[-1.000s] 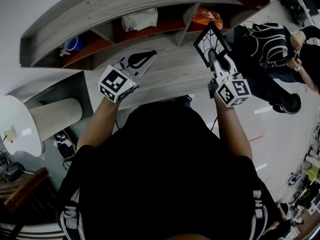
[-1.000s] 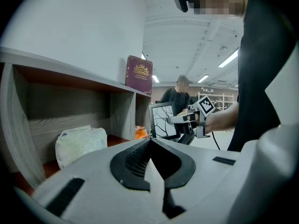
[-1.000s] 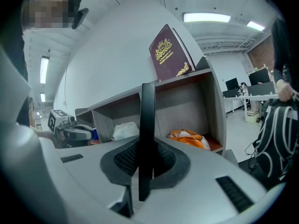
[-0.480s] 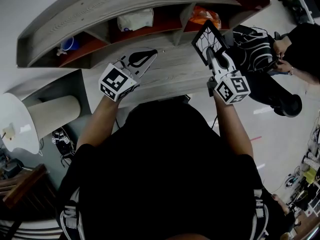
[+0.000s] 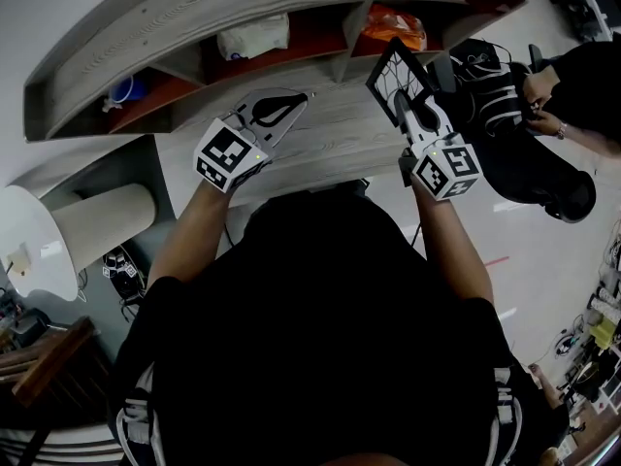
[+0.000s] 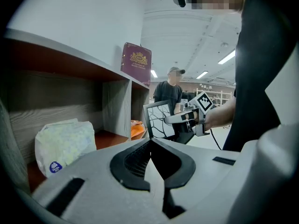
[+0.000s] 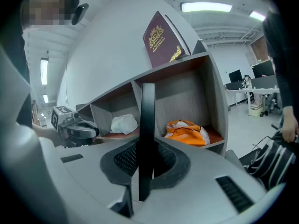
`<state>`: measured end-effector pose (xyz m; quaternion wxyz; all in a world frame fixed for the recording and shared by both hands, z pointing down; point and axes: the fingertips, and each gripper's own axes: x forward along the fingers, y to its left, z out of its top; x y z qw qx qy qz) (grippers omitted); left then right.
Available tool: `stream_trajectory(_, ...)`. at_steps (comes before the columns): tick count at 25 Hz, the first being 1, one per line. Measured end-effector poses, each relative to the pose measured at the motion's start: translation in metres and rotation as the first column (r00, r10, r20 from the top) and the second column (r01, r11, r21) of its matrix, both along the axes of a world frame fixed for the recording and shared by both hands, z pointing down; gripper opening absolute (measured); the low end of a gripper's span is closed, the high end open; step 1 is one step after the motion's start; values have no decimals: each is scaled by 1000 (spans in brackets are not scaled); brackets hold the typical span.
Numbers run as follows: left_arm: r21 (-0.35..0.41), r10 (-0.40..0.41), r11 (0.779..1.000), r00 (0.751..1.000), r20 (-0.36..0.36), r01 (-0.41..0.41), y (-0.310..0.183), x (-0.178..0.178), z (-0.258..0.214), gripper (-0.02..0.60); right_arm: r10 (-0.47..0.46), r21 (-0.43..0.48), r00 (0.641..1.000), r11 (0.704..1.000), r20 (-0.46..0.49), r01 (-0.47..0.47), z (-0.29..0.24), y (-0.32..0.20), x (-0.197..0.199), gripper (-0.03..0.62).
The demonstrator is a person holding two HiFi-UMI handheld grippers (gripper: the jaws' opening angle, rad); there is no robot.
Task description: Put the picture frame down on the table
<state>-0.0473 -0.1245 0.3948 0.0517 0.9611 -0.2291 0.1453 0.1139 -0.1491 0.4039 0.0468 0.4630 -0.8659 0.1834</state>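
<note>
Head view: the right gripper [image 5: 406, 105], at about one o'clock from the person [image 5: 320, 338], has its jaws clamped on the picture frame [image 5: 396, 74]. The frame stands upright over the right end of the grey wooden counter [image 5: 330, 144]; its white face with black branching lines is turned towards the left gripper [image 5: 291, 103]; that gripper hovers over the counter at about eleven o'clock, its jaws pressed together on nothing. The right gripper view shows the frame edge-on, a thin black bar pinched between the jaws; whether its lower edge touches the counter I cannot tell. Beyond the counter a shelf [image 5: 146, 27] holds a white bag [image 5: 252, 39] at twelve o'clock and an orange bag [image 5: 393, 27] just behind the frame; a maroon book [image 7: 162, 40] stands tilted on the shelf's top.
</note>
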Motion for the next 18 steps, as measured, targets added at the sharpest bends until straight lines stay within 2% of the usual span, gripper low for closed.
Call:
stream_trajectory(9,-63,-8,998,1000,30,10,-5,0,36,17,-34,-62,999,997,-10,34,30,7,-9,34)
stream_trajectory(18,-183,3,983,995,101,15,3,-3,97,17,-25,-145,999,989,-32,20,70,7,2,34)
